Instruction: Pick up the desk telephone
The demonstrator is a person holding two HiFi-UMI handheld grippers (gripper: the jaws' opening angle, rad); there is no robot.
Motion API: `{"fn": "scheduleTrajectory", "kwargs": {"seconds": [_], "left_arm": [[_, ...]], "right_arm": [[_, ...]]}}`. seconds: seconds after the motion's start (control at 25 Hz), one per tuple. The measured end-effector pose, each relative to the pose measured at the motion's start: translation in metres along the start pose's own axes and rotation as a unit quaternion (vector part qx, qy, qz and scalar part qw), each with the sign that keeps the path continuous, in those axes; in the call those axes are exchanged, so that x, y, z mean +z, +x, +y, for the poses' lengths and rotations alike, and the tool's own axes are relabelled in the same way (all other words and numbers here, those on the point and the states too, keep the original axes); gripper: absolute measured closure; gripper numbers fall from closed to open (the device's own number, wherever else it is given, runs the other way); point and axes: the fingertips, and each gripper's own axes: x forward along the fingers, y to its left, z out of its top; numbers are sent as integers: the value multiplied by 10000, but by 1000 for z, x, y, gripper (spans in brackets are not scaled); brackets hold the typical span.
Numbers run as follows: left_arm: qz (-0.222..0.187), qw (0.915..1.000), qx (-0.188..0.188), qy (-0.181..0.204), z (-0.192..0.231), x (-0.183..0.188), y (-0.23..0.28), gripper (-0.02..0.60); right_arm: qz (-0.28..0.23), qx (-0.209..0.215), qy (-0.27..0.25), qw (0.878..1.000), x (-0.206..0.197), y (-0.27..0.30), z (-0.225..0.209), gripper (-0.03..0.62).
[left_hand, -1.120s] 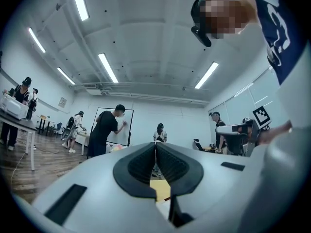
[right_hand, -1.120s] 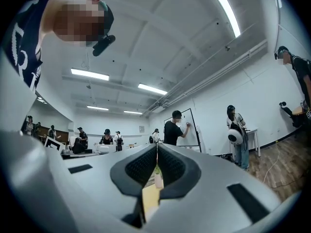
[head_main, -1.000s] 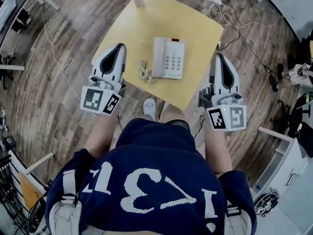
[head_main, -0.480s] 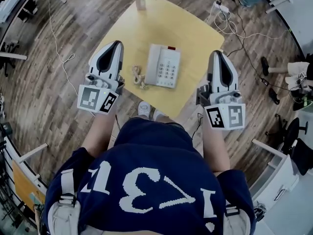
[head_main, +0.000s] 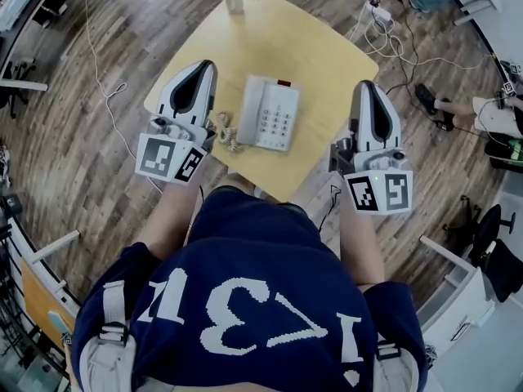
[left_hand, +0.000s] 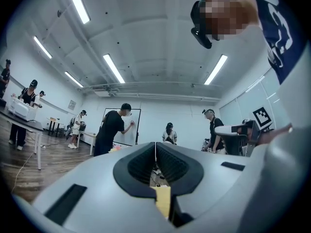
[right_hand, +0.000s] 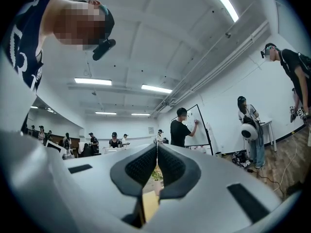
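**Inspector:** Telephone position?
**Assessor:** White desk telephone [head_main: 271, 114] lies flat near the yellow table's [head_main: 270, 39] centre, handset seated; coiled cord [head_main: 226, 131] at its 8 o'clock.
**Inspector:** Tools?
**Assessor:** Left gripper [head_main: 204, 66] at the telephone's 9 o'clock, jaws closed on nothing; right gripper [head_main: 368, 88] at 3 o'clock, likewise closed and empty; both apart from it.
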Motion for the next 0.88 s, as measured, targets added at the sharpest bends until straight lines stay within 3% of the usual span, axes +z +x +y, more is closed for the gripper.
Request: {"fn": "scheduleTrajectory", "kwargs": {"seconds": [0.28,0.52,0.88], "left_arm": [[-32,9988,-439,206,-6,-6,33,563],[69,9984,-557,-7,2,-26,47,563],[822,9932,-561,-604,23,-98,53,561]], "right_arm": [[89,-153,15,9998,-11,26,-1,566],[241,-147,81,9996,-31,39,-1,565],[1335,-104,674,9887,-126,44,-19,555]]}}
